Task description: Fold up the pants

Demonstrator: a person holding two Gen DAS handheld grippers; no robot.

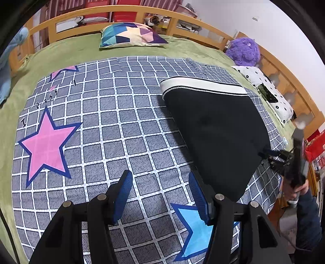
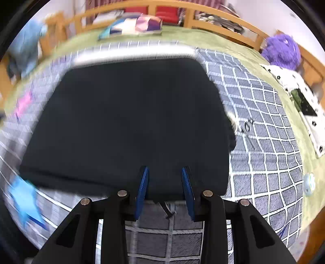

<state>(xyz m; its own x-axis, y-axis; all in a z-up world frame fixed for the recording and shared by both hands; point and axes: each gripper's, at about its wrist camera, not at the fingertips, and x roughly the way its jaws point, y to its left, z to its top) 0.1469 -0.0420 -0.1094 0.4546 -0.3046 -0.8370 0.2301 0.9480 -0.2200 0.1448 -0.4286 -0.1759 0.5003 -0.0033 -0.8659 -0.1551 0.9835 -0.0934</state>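
The black pants (image 1: 217, 130) lie folded into a compact rectangle on the checked grey sheet (image 1: 113, 130), with the white waistband (image 1: 201, 86) at the far end. My left gripper (image 1: 160, 182) is open and empty, hovering over the sheet just left of the pants' near corner. My right gripper (image 2: 164, 176) is open, its blue fingers (image 2: 143, 182) over the near edge of the pants (image 2: 130, 121), which fill the blurred right wrist view. The right gripper also shows at the right edge of the left wrist view (image 1: 270, 156), at the pants' side.
A colourful pillow (image 1: 132, 35) and a purple plush toy (image 1: 244, 50) sit at the far end of the green bed. A white spotted pillow (image 1: 268, 89) lies along the right side. A wooden rail (image 1: 113, 12) rings the bed. A phone-like dark object (image 2: 302, 103) rests on the spotted pillow.
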